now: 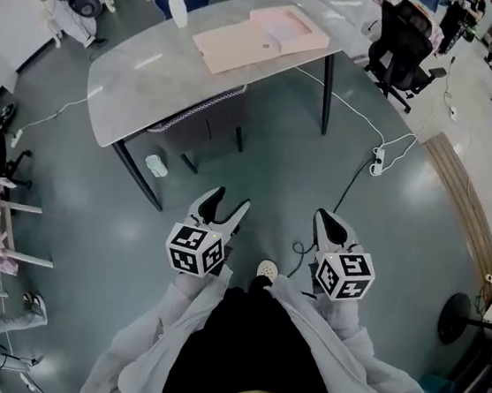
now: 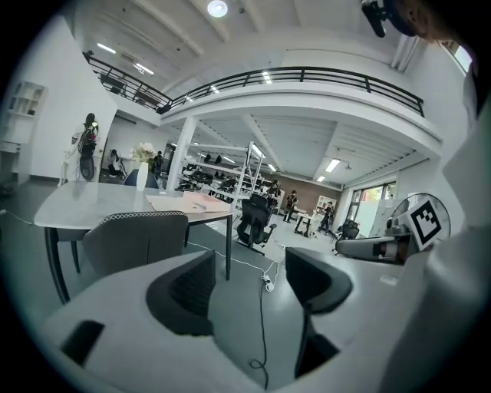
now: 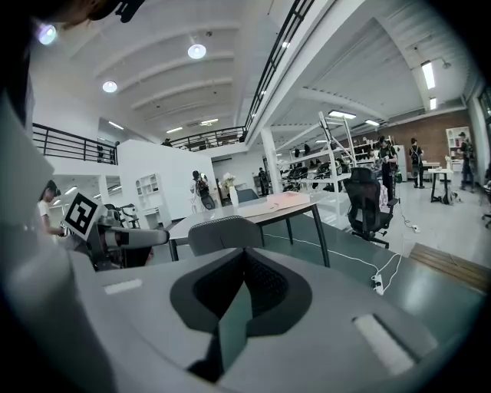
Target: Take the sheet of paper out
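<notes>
A pink open folder (image 1: pixel 261 37) with a pale sheet in it lies on the far side of a grey table (image 1: pixel 137 71). It shows small in the left gripper view as the folder (image 2: pixel 196 202) and in the right gripper view as the folder (image 3: pixel 280 201). Both grippers hang over the floor, well short of the table. My left gripper (image 1: pixel 227 202) (image 2: pixel 249 269) is open with nothing between its jaws. My right gripper (image 1: pixel 325 217) (image 3: pixel 244 265) is shut and holds nothing.
A grey chair (image 1: pixel 193 122) is tucked under the table's near edge. A white vase of flowers (image 1: pixel 176 5) stands on the table at the back left. A black office chair (image 1: pixel 406 51) is at the right, and a power strip (image 1: pixel 378 160) with cables lies on the floor.
</notes>
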